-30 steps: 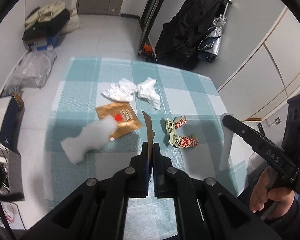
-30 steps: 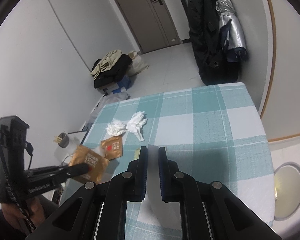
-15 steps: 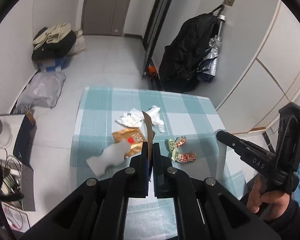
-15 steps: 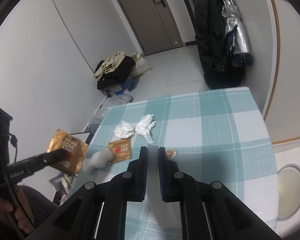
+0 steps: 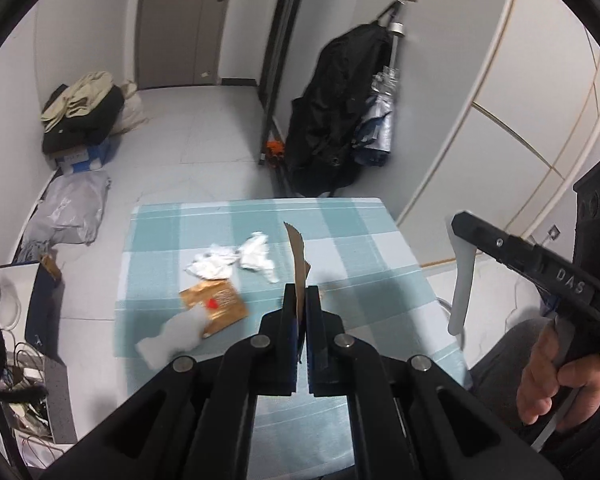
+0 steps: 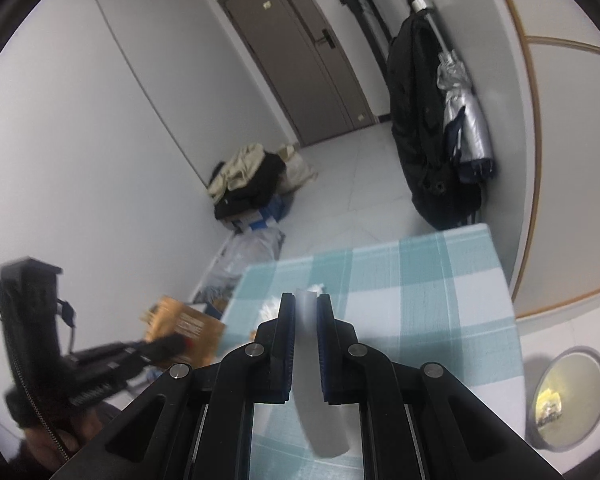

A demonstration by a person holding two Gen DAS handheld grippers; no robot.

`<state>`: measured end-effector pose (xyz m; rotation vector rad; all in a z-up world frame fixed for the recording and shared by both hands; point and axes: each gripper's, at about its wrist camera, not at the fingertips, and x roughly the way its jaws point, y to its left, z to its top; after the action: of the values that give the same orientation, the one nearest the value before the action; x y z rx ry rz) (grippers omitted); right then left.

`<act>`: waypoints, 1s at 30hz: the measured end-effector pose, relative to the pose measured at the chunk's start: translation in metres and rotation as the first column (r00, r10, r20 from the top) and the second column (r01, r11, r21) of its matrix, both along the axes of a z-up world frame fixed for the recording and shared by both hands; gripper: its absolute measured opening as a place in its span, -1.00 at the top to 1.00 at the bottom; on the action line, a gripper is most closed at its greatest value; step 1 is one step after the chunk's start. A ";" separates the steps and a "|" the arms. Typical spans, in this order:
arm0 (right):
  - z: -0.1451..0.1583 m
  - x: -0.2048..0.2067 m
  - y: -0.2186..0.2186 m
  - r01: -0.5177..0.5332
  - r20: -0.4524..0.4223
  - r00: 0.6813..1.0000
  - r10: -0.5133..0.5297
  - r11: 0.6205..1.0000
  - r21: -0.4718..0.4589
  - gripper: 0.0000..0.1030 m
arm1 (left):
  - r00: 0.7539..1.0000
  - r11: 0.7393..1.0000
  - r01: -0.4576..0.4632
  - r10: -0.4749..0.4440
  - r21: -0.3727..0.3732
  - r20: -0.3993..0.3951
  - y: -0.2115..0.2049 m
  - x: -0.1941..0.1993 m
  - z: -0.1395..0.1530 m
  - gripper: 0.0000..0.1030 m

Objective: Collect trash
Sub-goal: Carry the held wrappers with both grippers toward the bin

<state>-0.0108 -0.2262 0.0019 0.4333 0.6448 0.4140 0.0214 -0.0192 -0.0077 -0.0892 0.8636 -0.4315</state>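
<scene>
My left gripper (image 5: 296, 292) is shut on a gold-brown wrapper (image 5: 297, 256), seen edge-on and held well above the teal checked table (image 5: 360, 248). In the right wrist view that wrapper (image 6: 188, 326) shows its printed face at the blurred left gripper (image 6: 172, 346). My right gripper (image 6: 306, 300) is shut on a white strip (image 6: 320, 412); the strip (image 5: 462, 280) hangs from it at the right. Crumpled white tissues (image 5: 232, 258), a second gold wrapper with a red heart (image 5: 216, 304) and a white foam piece (image 5: 172, 340) lie on the table.
A round grey bin (image 6: 568, 392) with yellowish rubbish inside stands on the floor right of the table. A black coat and a silver umbrella (image 5: 340, 112) hang on the far wall. Bags and clothes (image 5: 80, 108) are piled on the floor at the left.
Both grippers have risen away from the table, each keeping its piece; the table now looks smaller and lower. The red-patterned wrappers have passed out of sight behind my left fingers.
</scene>
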 end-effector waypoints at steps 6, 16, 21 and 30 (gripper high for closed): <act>0.012 -0.001 -0.030 0.012 0.017 1.000 -0.012 1.000 0.027 0.82 | 0.999 0.999 0.042 -0.041 -0.011 0.015 -0.031 0.001 0.016 1.00; 0.018 0.001 -0.092 0.055 0.003 0.998 -0.055 0.997 0.054 0.82 | 0.992 0.989 0.127 -0.125 -0.079 0.035 -0.088 0.012 0.042 1.00; 0.035 -0.012 -0.137 0.117 0.070 0.990 -0.119 0.993 0.036 0.82 | 0.977 0.973 0.210 -0.205 -0.097 0.065 -0.125 0.013 0.056 1.00; 0.034 -0.043 -0.230 0.313 0.063 0.945 -0.321 0.944 0.101 0.82 | 0.923 0.917 0.386 -0.384 -0.103 0.036 -0.210 0.018 0.049 1.00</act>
<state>-0.0540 -0.4558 0.0358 0.5937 0.4701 0.1519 0.0391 -0.2288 0.0408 -0.0142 0.8433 -0.8492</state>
